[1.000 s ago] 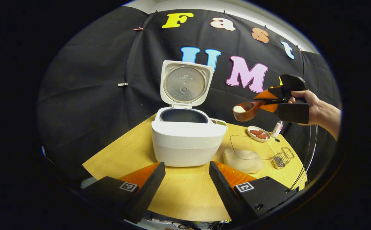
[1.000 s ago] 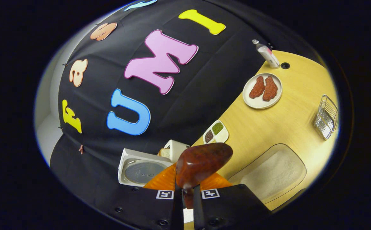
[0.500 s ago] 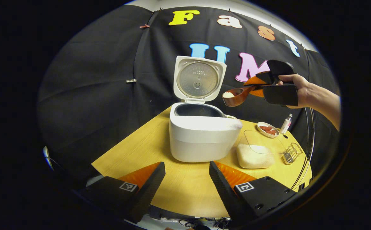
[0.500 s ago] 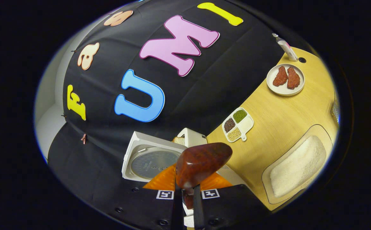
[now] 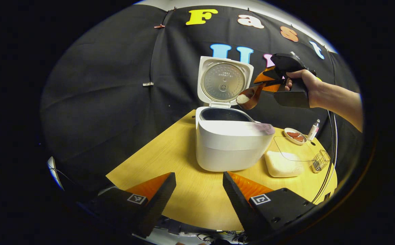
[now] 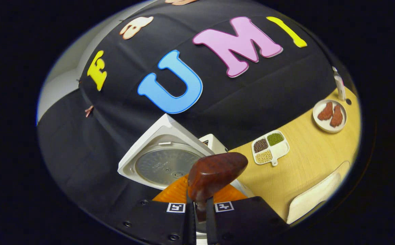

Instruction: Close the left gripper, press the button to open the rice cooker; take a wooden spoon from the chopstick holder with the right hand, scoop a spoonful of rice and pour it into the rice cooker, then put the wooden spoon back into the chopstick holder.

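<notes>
Above the open rice cooker (image 5: 233, 143), at its two o'clock, the right gripper (image 5: 269, 79) clamped the rice-laden wooden spoon (image 5: 246, 98). Pouring was in hand; tipping over the pot seemed next. The left gripper (image 5: 197, 190) stood wide, holding nothing.

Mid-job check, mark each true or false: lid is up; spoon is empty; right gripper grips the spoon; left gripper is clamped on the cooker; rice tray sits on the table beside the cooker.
1. The rice cooker lid is up. True.
2. The wooden spoon is empty. False: it carries white rice.
3. The right gripper grips the spoon. True.
4. The left gripper is clamped on the cooker. False: it is open, apart from the cooker.
5. The rice tray sits on the table beside the cooker. True.
</notes>
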Motion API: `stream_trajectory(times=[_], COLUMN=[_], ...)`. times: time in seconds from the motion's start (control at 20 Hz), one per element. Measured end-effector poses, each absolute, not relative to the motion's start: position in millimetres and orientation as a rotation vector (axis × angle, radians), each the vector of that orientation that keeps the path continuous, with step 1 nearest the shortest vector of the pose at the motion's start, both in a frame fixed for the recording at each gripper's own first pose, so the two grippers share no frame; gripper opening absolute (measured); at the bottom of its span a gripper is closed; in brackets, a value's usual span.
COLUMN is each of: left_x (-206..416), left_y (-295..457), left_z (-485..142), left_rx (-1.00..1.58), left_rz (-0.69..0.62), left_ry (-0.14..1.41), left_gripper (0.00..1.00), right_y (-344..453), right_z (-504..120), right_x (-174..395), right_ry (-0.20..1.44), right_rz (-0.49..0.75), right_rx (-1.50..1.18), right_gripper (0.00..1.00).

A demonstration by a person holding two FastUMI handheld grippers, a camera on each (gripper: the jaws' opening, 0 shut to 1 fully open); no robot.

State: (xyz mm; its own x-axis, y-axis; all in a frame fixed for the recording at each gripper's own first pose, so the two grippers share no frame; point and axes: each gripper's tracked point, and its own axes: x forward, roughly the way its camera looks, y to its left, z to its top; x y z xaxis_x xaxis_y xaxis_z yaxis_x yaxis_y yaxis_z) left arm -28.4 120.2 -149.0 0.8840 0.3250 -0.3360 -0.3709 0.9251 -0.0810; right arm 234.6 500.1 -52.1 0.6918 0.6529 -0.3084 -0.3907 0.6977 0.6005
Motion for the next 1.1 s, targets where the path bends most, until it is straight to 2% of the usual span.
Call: stream_trajectory(times=[0.7,1.1], left_x=[-28.8,-16.5], left_y=[145.2,141.2], left_z=[-156.8,-140.6], left_rx=[-0.157,-0.139], left_rz=[0.393,0.383], left_ry=[0.341,0.326], left_gripper=[0.96,0.96], right_y=[566.8,600.0], right_z=[-71.8,-81.9], right_x=[216.0,185.1], right_ry=[0.316,0.164], right_rz=[0.805,0.985], right_rx=[0.034,-0.243], right_gripper=[0.16,0.16])
